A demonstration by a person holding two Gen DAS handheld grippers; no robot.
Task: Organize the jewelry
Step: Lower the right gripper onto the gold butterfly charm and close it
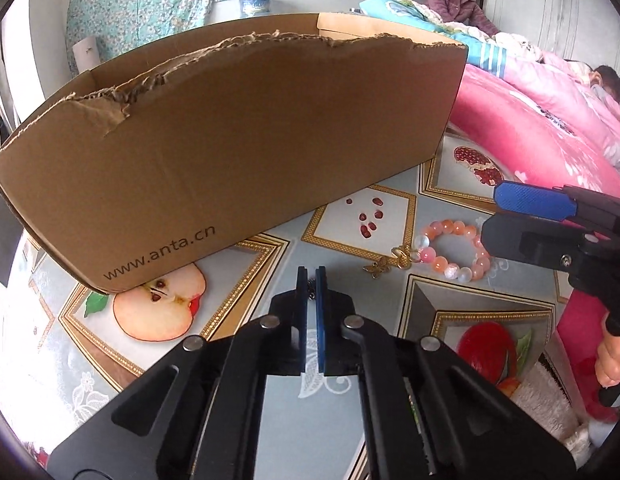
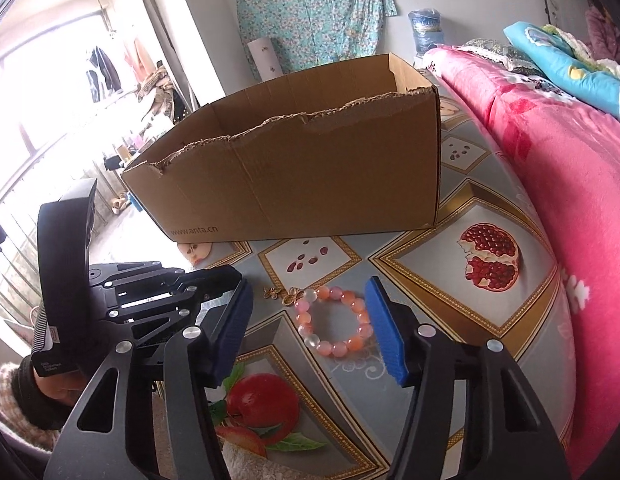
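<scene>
A table (image 2: pixel 482 200) covered in a glossy cloth printed with apples, pomegranates and gold frames fills the lower half of both views. A pink plush blanket (image 2: pixel 570 168) runs down the right edge, with a blue quilt (image 2: pixel 566 68) at upper right. A teal floral cloth (image 2: pixel 310 16) hangs on the wall, top centre. A person in a purple padded jacket (image 1: pixel 458 4) sits at upper right of the left wrist view.

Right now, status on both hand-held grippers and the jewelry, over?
Left hand-held gripper shut on a small dark chain piece. Right hand-held gripper open, straddling pink bead bracelet on the table. Cardboard box behind, path clear.
</scene>
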